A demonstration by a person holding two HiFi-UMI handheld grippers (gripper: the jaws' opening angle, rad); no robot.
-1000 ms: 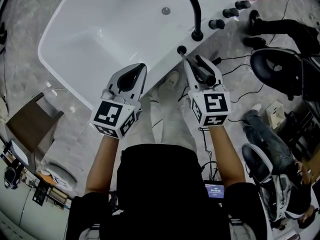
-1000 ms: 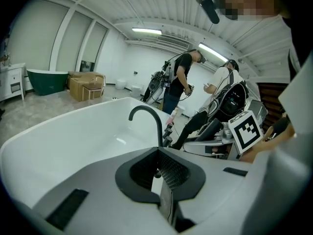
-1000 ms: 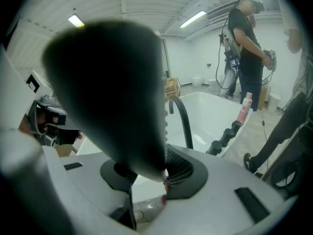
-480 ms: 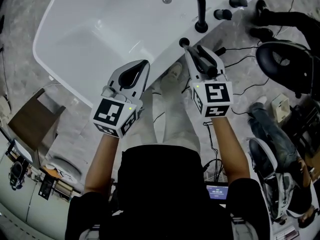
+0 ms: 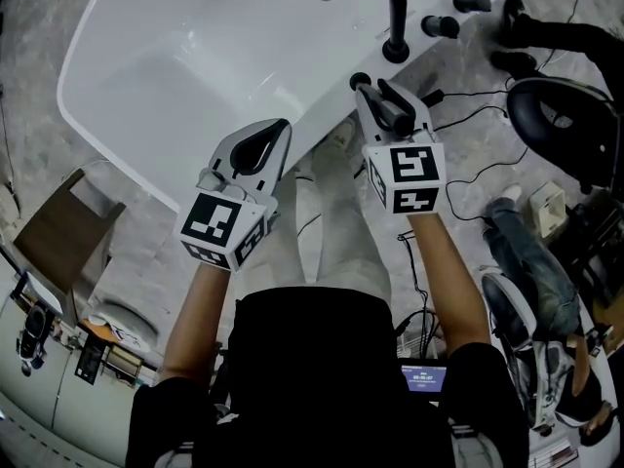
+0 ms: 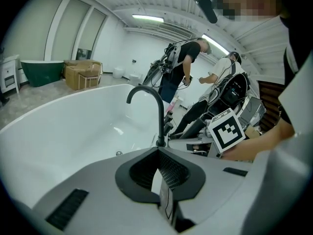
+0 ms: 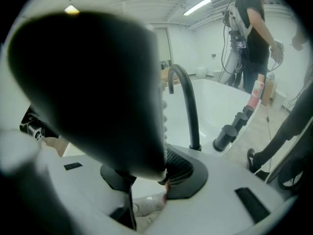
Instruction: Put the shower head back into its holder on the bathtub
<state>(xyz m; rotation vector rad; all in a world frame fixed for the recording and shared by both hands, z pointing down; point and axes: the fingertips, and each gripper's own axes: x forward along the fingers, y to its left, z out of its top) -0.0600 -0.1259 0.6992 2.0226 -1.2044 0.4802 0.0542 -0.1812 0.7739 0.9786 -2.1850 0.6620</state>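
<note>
The white bathtub [image 5: 195, 66] fills the top of the head view. On its near rim stand a curved black faucet [image 5: 395, 18] and a small round black holder [image 5: 359, 81]. My right gripper [image 5: 380, 100] is shut on the black shower head [image 5: 395, 115], its tip just beside the holder. In the right gripper view the shower head [image 7: 88, 82] blocks the upper left, between the jaws of the right gripper [image 7: 151, 175], with the faucet [image 7: 186, 106] beyond. My left gripper [image 5: 278, 130] hangs shut and empty over the near tub edge; in its own view the left gripper [image 6: 164, 180] faces the faucet [image 6: 159, 111].
Black knobs [image 5: 439, 25] line the rim right of the faucet. Cables [image 5: 468, 125] and a black chair [image 5: 561, 130] lie on the floor at right, a cardboard box [image 5: 49, 227] at left. Another person's legs [image 5: 526, 271] are nearby; two people [image 6: 183, 67] stand behind the tub.
Both grippers have sunk. The right one, still holding the shower head, has come closer to the holder on the tub rim. Neither gripper's jaws changed.
</note>
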